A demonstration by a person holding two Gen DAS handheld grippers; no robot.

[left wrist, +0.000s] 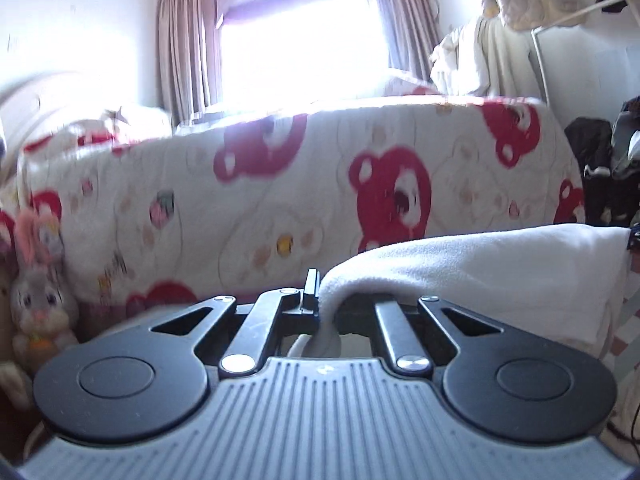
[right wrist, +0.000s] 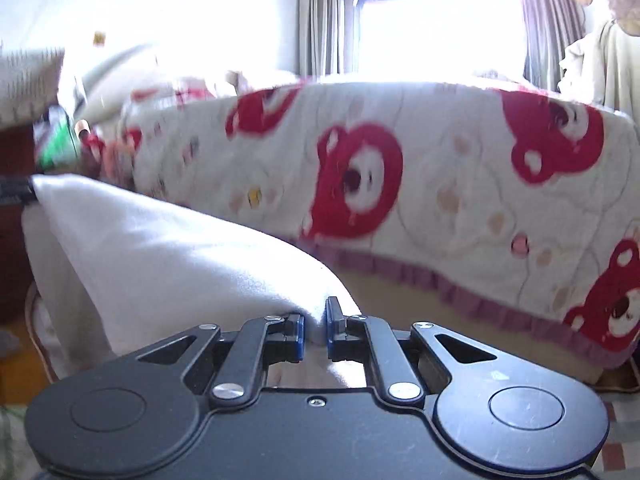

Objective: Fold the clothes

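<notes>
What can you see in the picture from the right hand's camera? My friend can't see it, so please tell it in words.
The right gripper pinches a corner of a white cloth, its jaws shut on the fabric, which stretches away to the left. Behind it stands a bed with a white quilt covered in red bears, and a bright window with grey curtains.
</notes>
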